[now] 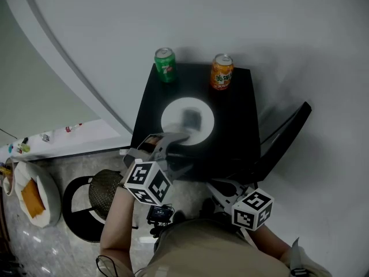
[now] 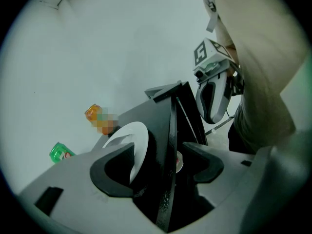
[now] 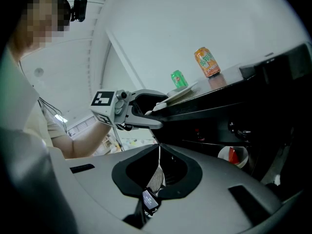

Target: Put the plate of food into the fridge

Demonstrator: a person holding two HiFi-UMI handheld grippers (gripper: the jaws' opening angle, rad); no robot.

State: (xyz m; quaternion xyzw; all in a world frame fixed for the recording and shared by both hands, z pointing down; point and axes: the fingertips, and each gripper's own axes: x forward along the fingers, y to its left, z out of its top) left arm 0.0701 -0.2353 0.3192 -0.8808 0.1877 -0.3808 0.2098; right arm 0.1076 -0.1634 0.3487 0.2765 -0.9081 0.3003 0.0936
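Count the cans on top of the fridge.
2: a green can at the back left of the fridge top, an orange can at the back right, both behind the plate. None seems hidden there.

blocked: green can (image 1: 165,64), orange can (image 1: 222,71) at fridge top (image 1: 236,114) rear | open door (image 1: 285,134) at right

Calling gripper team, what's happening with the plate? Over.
Left gripper open at plate rim; right gripper shut. Plate on fridge top. Door open; green can, orange can behind, not blocking.

A plain pale wall (image 1: 288,22) fills most of the head view, and a grey curved band (image 1: 64,52) runs across it. At lower left lies glossy grey marbled floor (image 1: 26,253).
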